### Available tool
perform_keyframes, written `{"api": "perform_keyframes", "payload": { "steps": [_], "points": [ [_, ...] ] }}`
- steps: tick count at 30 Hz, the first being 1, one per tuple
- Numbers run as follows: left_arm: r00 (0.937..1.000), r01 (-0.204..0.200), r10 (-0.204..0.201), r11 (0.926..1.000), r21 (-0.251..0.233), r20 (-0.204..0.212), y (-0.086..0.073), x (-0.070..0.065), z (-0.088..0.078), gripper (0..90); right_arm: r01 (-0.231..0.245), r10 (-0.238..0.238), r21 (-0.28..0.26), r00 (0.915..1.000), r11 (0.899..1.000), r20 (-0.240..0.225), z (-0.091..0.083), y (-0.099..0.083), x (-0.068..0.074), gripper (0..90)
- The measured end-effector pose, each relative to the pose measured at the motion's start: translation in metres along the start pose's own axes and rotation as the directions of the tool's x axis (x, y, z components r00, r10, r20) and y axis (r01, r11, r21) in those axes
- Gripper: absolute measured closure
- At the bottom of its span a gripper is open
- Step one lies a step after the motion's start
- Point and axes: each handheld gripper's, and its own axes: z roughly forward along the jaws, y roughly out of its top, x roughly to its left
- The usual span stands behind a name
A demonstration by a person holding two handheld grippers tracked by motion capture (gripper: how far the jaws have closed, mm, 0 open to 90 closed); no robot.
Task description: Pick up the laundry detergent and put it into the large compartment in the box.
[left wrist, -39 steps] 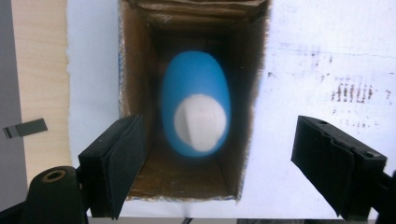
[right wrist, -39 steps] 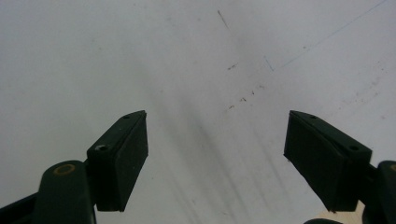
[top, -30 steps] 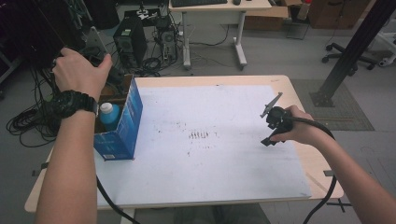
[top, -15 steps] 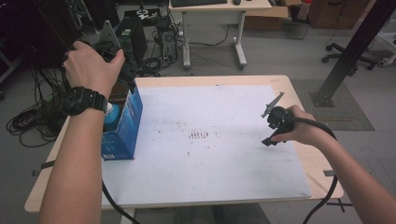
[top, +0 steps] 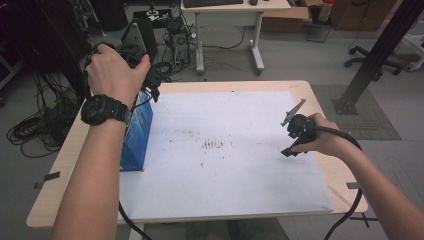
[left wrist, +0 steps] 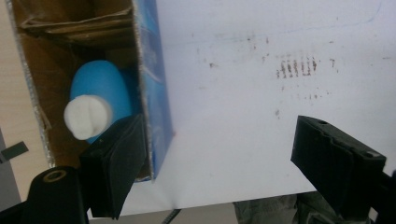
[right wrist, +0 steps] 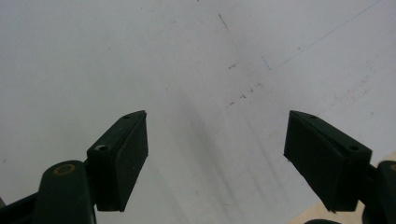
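The left hand-held gripper (top: 131,52) hangs in the air above the far left corner of the counter (top: 310,95), over the open blue box (top: 137,132). Seen along that gripper (left wrist: 215,158), its jaws stand wide apart with nothing between them, released. Below them the box (left wrist: 154,79) stands on the counter's left side, just at the left edge of the white sheet (top: 225,175). Its top flaps are open and the brown cardboard inside shows. A blue bottle (left wrist: 100,93) with a white cap (left wrist: 87,116) sits inside the box, cap pointing up toward the gripper; the box wall lies between the bottle and the sheet.

The right hand-held gripper (top: 295,127) is low over the right side of the sheet, well apart from the box. In its own view, the gripper (right wrist: 215,158) has its jaws spread wide over the bare, scuffed sheet (right wrist: 196,70), holding nothing. A patch of dark marks (top: 215,145) lies near the sheet's middle, between the two hands.
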Motion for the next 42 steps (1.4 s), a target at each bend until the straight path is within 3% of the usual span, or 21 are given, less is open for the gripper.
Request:
{"api": "perform_keyframes", "payload": {
  "steps": [17, 42],
  "points": [
    [0.9945, -0.105, 0.105, 0.9942, 0.024, 0.009, 0.007, -0.050, 0.010, 17.9, -0.004, 0.004, -0.002, 1.0000, 1.000, -0.001, -0.002, -0.006, 0.001, 21.9],
    [0.9888, -0.149, 0.149, 0.9878, 0.046, 0.011, 0.012, -0.085, 0.026, 17.9, -0.005, 0.005, -0.016, 1.0000, 1.000, 0.003, -0.006, -0.010, 0.001, 21.9]
  ]
}}
